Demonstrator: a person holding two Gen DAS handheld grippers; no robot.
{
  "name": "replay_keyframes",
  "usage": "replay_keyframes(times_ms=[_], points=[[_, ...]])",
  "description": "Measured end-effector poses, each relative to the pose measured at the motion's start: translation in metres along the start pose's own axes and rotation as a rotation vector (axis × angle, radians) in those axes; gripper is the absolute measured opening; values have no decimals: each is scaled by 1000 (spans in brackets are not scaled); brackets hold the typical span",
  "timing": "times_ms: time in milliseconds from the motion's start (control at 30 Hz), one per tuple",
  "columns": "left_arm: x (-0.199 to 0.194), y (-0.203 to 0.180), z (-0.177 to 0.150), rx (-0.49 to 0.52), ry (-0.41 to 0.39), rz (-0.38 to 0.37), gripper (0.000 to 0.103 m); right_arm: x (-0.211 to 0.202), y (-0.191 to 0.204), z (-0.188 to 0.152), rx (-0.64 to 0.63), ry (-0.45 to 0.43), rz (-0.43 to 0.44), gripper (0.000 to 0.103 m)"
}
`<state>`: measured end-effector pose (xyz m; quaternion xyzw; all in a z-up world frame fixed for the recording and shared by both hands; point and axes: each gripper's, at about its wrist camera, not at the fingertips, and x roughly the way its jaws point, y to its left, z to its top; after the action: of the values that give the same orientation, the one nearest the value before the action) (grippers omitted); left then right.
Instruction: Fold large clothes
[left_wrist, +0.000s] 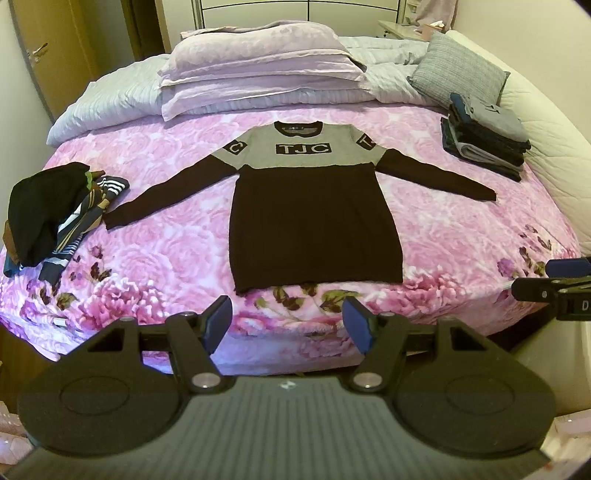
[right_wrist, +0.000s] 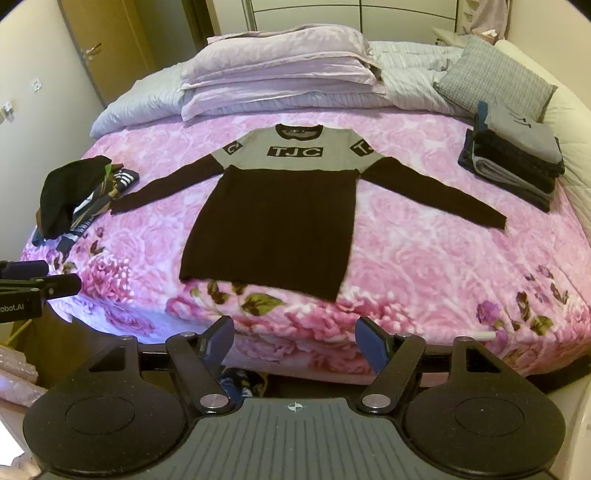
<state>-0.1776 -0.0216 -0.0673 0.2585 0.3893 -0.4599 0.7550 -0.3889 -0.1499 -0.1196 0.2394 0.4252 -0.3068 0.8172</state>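
Observation:
A long dark sweater (left_wrist: 314, 225) (right_wrist: 273, 225) with a grey yoke reading "TJC" lies flat and face up on the pink floral bedspread (left_wrist: 166, 236) (right_wrist: 424, 258), both sleeves spread out sideways. My left gripper (left_wrist: 286, 321) hovers open just short of the hem, above the bed's front edge, with nothing between its blue pads. My right gripper (right_wrist: 295, 341) is also open and empty, held back from the hem's right corner. In the left wrist view the right gripper (left_wrist: 554, 286) pokes in at the right edge; in the right wrist view the left gripper (right_wrist: 33, 284) shows at the left.
A heap of unfolded clothes (left_wrist: 55, 218) (right_wrist: 77, 192) lies at the bed's left side near the left sleeve cuff. A stack of folded clothes (left_wrist: 484, 136) (right_wrist: 513, 155) sits at the right. Pillows (left_wrist: 258, 62) (right_wrist: 280, 70) and a grey cushion (left_wrist: 458, 74) line the headboard end.

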Motion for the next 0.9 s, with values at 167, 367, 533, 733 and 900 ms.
replay_keyframes(times_ms=[167, 367, 533, 733, 900], points=[[1, -5, 8, 5, -5, 1, 63, -1, -5, 4, 6, -5, -2, 70], [7, -10, 15, 2, -9, -2, 63, -1, -14, 11, 12, -12, -7, 70], [16, -13, 23, 1, -2, -8, 63, 3, -22, 18, 26, -11, -13, 70], [39, -7, 50, 7, 0, -14, 63, 20, -27, 42, 41, -12, -11, 70], [69, 7, 84, -6, 3, -23, 63, 46, -26, 74, 44, 3, -17, 70]])
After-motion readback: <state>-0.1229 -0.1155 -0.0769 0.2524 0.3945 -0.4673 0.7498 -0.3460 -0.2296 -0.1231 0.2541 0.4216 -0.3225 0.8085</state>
